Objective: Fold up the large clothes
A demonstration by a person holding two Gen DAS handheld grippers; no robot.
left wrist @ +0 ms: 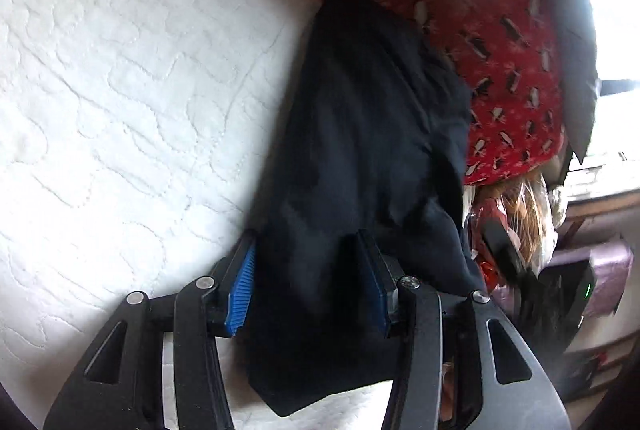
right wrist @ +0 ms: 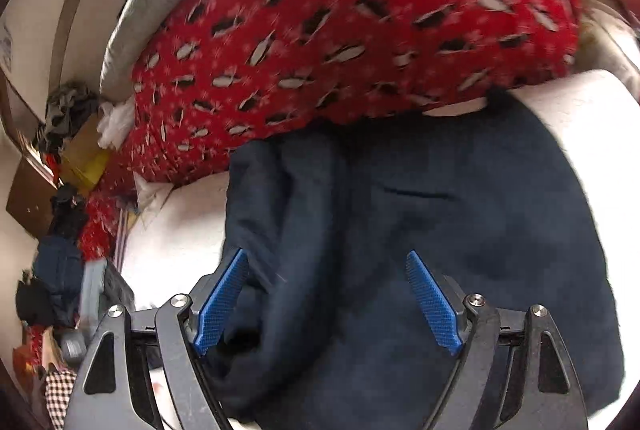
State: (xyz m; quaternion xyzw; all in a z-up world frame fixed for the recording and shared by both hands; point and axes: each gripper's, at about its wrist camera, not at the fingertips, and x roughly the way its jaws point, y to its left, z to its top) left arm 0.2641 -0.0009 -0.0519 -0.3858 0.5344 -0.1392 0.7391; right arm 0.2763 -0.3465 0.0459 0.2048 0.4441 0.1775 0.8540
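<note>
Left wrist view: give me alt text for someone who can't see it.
A dark navy garment lies folded on a white textured bedspread, passing between the blue pads of the left gripper, whose jaws stand partly apart. A red patterned blanket lies behind.

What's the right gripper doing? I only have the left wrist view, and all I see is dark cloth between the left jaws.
Observer: The right gripper is open, jaws wide, over the navy garment. Its pads press on nothing.
Operator: Is the cloth flat on that side?
Observer: Mostly. Along its image-left edge it is bunched into a thick rolled fold.
Operator: Any landmark to aim by?
Observer: A slit pocket shows on the flat panel, just ahead of the fingers.
</note>
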